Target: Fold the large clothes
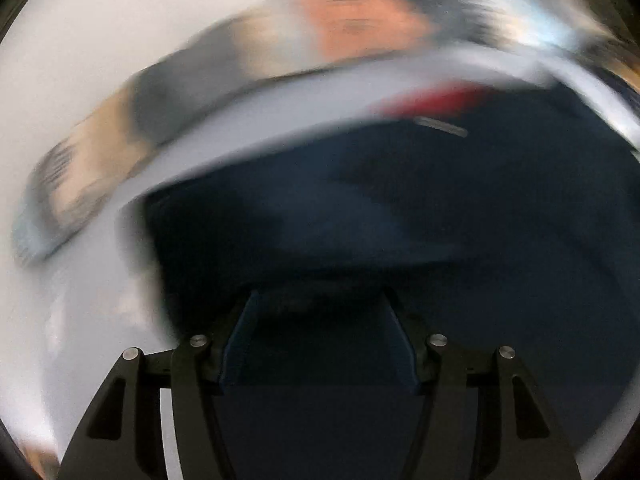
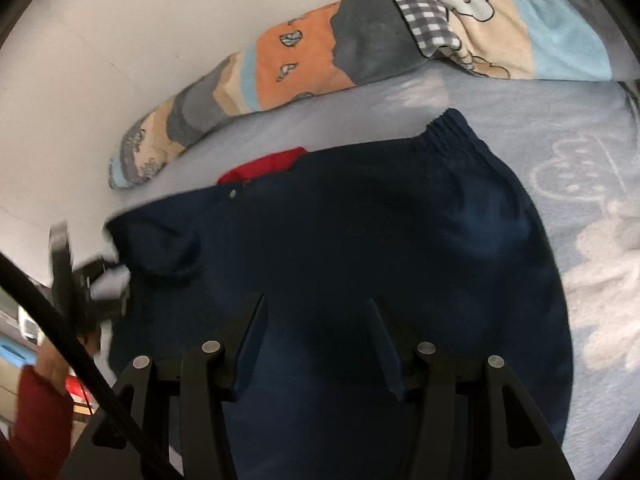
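While both my grippers, left (image 1: 320,336) and right (image 2: 318,344), gape empty, the navy sweater (image 2: 360,216) lies bunched on the bed (image 2: 560,152), red collar (image 2: 264,168) showing.

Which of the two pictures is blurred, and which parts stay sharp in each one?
Left wrist view: heavy motion smear over the patterned blanket and navy garment; only the left gripper is sharp. Right wrist view: mostly sharp, slight blur at the left edge; fisheye bending in both.

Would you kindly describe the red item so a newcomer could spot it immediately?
Start at the pale blue bedsheet with white clouds. On it lies a large navy garment. The red cloth peeks from under the garment's far edge, the only red fabric on the bed.
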A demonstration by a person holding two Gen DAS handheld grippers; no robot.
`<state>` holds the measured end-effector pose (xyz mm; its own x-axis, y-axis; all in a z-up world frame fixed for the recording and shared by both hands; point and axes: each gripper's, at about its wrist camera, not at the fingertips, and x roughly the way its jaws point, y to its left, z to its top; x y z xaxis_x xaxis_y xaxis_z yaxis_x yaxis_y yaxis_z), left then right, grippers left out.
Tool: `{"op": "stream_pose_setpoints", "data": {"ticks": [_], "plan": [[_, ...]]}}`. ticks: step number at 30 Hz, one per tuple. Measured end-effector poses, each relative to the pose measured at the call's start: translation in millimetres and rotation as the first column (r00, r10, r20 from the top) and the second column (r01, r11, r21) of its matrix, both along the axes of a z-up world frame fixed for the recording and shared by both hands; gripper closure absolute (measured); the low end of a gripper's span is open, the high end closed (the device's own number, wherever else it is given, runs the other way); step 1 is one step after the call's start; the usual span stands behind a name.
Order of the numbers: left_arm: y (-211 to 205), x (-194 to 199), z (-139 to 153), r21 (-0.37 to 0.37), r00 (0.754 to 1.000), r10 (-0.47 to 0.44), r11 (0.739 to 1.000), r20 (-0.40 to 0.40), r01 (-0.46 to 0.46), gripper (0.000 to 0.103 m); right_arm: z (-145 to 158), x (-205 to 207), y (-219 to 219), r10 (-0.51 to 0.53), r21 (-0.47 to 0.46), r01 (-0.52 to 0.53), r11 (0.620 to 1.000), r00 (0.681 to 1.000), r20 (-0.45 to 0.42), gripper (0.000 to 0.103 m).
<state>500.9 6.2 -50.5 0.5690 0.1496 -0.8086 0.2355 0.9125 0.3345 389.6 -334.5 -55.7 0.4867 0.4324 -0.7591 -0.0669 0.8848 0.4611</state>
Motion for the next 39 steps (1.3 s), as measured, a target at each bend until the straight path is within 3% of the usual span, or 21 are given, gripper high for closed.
{"op": "stream_pose_setpoints", "data": {"ticks": [1,3,4,6,7,11,13,15,17,19,20,22,24,25,27,29,31,33,35,37,39], "plan": [[14,15,0,-0.011,0.994,0.111,0.994,0.017,-0.111,0.042,-3,1,-3,-0.01,-0.002,0.01,1.0,1.0,-0.008,0.046],[50,36,3,-0.166,0.95,0.309,0.936,-0.04,-0.312,0.042,-8,2,-12,-0.033,-0.013,0.032,0.999,0.999,-0.021,0.046],[69,39,5,-0.289,0.921,0.378,0.875,-0.09,-0.387,0.043,-9,1,-15,-0.041,-0.026,0.04,0.999,0.999,-0.026,0.046],[82,32,11,-0.44,0.922,0.365,0.812,-0.132,-0.385,0.043,-9,-2,-22,-0.046,-0.025,0.045,0.999,0.998,-0.032,0.046],[82,23,15,-0.46,0.932,0.345,0.813,-0.115,-0.357,0.043,-8,-4,-24,-0.048,-0.023,0.048,0.999,0.998,-0.027,0.046],[75,-18,17,-0.422,0.976,0.207,0.88,-0.07,-0.217,0.041,-5,-14,-29,-0.055,-0.029,0.055,0.998,0.998,-0.004,0.044],[68,-41,0,-0.365,0.978,0.183,0.908,-0.099,-0.207,0.038,-24,-14,-34,-0.077,-0.018,0.076,0.997,0.994,-0.076,0.043],[57,-58,-19,-0.285,0.973,0.172,0.935,-0.154,-0.211,0.038,-31,-18,-32,-0.099,-0.104,0.089,0.991,0.991,-0.087,0.043],[45,-85,-12,-0.233,0.982,0.171,0.955,-0.077,-0.185,0.038,-20,-28,-24,-0.099,-0.164,0.087,0.983,0.993,-0.071,0.043],[40,-110,-1,-0.281,0.986,0.163,0.945,-0.044,-0.169,0.034,4,-44,-12,-0.071,-0.184,0.07,0.98,0.997,-0.002,0.043],[38,-118,-2,-0.273,0.983,0.179,0.945,-0.039,-0.182,0.026,11,-52,-7,-0.061,-0.202,0.064,0.977,0.998,0.022,0.04],[34,-126,-18,-0.197,0.976,0.203,0.957,-0.072,-0.214,0.024,15,-65,3,-0.064,-0.257,0.069,0.964,0.998,0.03,0.033],[35,-128,-29,-0.157,0.974,0.22,0.961,-0.063,-0.227,0.01,-1,-68,8,-0.078,-0.317,0.064,0.946,0.996,-0.032,0.031],[40,-128,-31,-0.18,0.968,0.242,0.952,-0.063,-0.249,0.008,-20,-66,8,-0.083,-0.326,0.041,0.945,0.99,-0.116,0.031],[45,-136,-21,-0.223,0.96,0.273,0.934,-0.064,-0.28,0.015,-31,-72,3,-0.105,-0.337,0.056,0.94,0.986,-0.129,0.031],[41,-156,-1,-0.271,0.97,0.244,0.932,-0.025,-0.241,0.017,-14,-83,2,-0.098,-0.316,0.056,0.947,0.988,-0.117,0.031],[35,-181,17,-0.263,0.973,0.226,0.942,0.04,-0.208,0.017,10,-96,3,-0.096,-0.304,0.075,0.95,0.994,-0.054,0.031],[30,-198,24,-0.233,0.967,0.234,0.951,0.103,-0.205,0.016,23,-109,10,-0.089,-0.364,0.079,0.928,0.996,-0.011,0.025],[26,-211,14,-0.213,0.962,0.256,0.949,0.095,-0.231,0.016,16,-117,21,-0.098,-0.401,0.083,0.912,0.995,-0.017,0.025],[25,-208,-19,-0.205,0.964,0.266,0.942,-0.019,-0.264,0.016,-10,-114,30,-0.104,-0.42,0.047,0.907,0.988,-0.115,0.025],[23,-209,-33,-0.183,0.961,0.278,0.944,-0.013,-0.276,0.015,-33,-113,30,-0.136,-0.434,0.055,0.899,0.978,-0.159,0.021]]}}
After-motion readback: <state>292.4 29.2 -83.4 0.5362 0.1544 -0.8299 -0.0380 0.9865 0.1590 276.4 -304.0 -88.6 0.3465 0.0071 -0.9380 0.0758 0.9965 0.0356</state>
